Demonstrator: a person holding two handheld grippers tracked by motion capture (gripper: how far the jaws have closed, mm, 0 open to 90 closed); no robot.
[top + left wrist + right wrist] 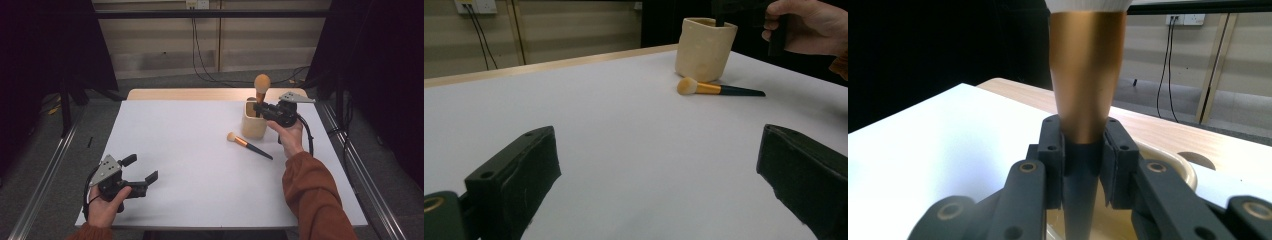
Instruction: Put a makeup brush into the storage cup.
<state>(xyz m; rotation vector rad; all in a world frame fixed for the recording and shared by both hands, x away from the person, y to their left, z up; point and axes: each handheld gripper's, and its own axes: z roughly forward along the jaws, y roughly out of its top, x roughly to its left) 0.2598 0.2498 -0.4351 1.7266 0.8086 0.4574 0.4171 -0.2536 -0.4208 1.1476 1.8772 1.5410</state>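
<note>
Brush (260, 89) number one stands upright over the cream cup (253, 125), bristle head up, its handle clamped between the jaws of the right gripper (261, 106); the right gripper view shows the copper ferrule (1087, 75) rising out of the closed jaws with the cup's rim (1178, 167) just below. From where I stand, the biggest thing is the white tabletop (190, 165), with a strip of bare wood (185, 94) along its far edge and a wide bare stretch across the middle and left. The cup sits toward the far right of the white surface, near that far edge but clear of the right edge. Just in front of the cup lies a second brush (248, 145), flat, head pointing left, handle running toward the person's right forearm; it is close to the cup, not touching. The left gripper (142, 172) rests at the near left corner, jaws wide apart with nothing between them, well away from cup and brushes.
</note>
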